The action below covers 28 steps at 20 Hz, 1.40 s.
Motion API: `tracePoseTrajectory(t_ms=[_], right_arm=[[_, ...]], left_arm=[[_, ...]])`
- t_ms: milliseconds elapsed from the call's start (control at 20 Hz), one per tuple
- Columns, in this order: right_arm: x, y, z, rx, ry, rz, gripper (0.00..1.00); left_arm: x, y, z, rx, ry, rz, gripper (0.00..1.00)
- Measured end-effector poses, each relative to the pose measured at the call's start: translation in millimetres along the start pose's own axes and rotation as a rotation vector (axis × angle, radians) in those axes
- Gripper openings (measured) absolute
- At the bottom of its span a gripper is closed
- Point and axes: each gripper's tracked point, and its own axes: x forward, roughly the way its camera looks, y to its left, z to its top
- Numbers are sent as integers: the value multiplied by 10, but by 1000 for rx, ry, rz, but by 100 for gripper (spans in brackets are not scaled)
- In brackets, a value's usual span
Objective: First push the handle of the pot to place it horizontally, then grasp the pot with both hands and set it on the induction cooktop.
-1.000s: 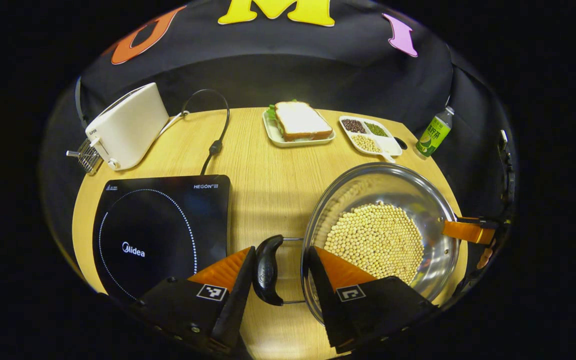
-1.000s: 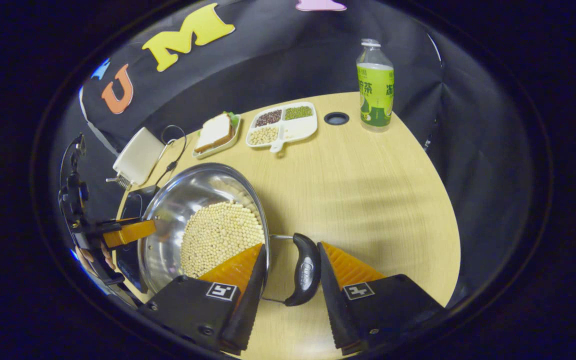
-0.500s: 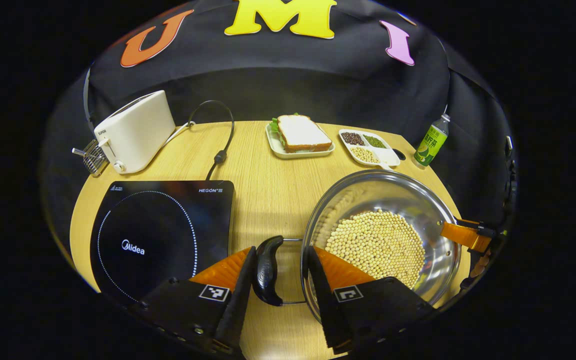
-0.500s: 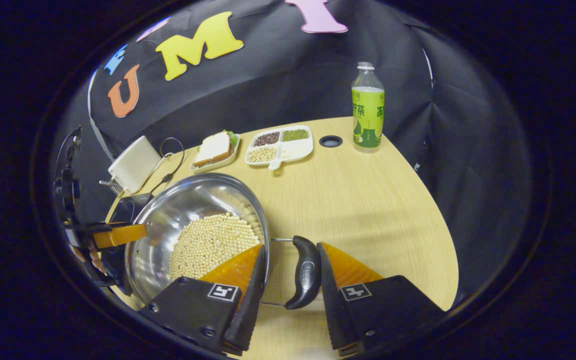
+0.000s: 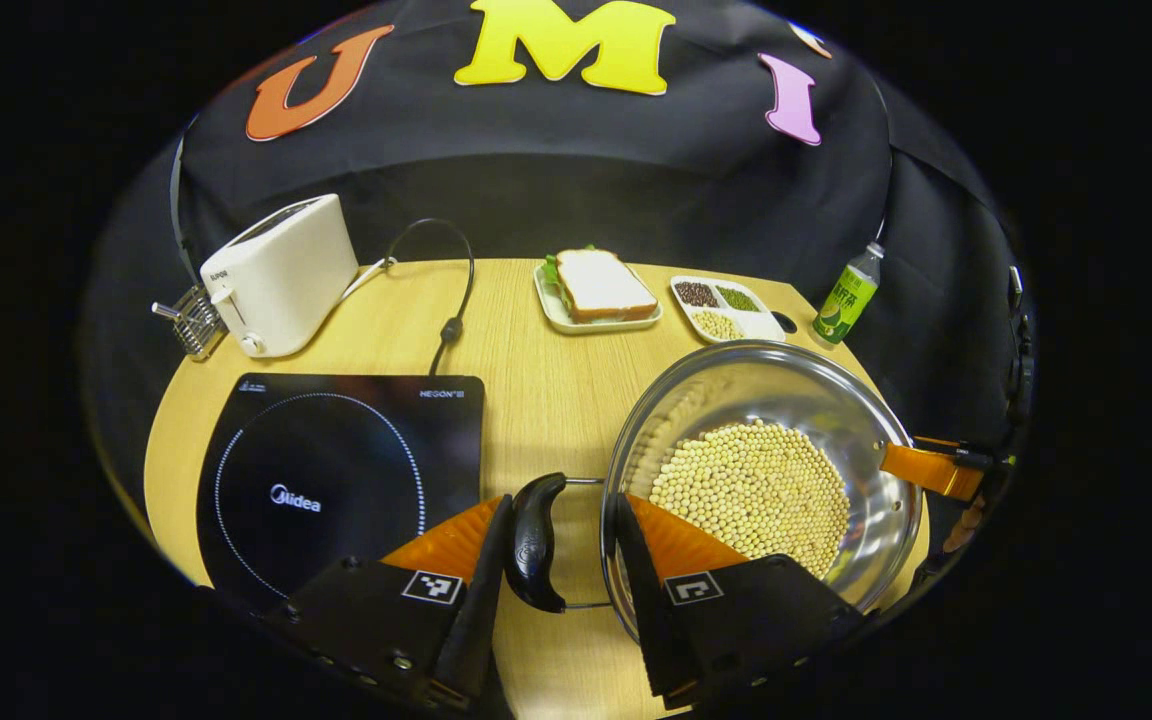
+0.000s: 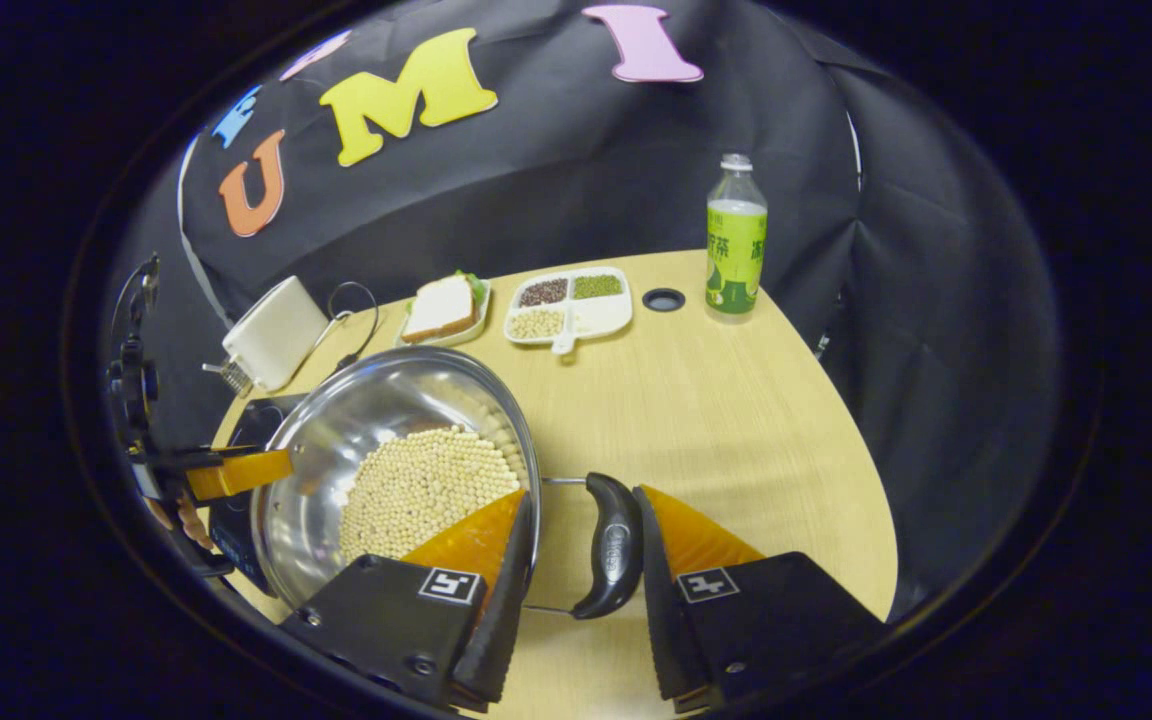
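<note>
Left gripper (image 5: 558,545) straddles pot's (image 5: 761,480) handle (image 5: 533,540), jaws part-open. Right gripper (image 6: 576,545) likewise round other handle (image 6: 611,545). Pot at table's (image 5: 526,370) near-right edge. Close both, lift level toward cooktop (image 5: 336,480), front-left; beans (image 5: 751,490) shift.

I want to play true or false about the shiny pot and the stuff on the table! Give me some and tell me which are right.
1. The shiny steel pot holds pale round beans. True.
2. The pot sits on the black induction cooktop. False: it is to the right of the cooktop, which is bare.
3. A black pot handle lies between the left gripper fingers. True.
4. The green drink bottle lies on its side. False: it stands upright.
5. The sandwich rests on a small pale tray. True.
6. The white toaster stands beside the bottle. False: it is at the table's other end.
</note>
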Motion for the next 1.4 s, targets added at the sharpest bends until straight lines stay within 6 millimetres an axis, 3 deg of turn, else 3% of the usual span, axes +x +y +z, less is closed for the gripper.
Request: tracePoseTrajectory(t_ms=[350,750,1150,1400], right_arm=[[-359,649,302,-23,-48,23,57],[-487,1697,520,-65,-78,85,57],[-246,2681,546,-129,-65,159,58],[53,3036,469,-138,-61,178,57]], left_arm=[[-548,479,315,-16,-71,10,58],[-1077,1370,495,-59,-135,65,58],[-1328,2278,438,-121,-149,145,58],[-1206,2664,367,-150,-142,171,58]])
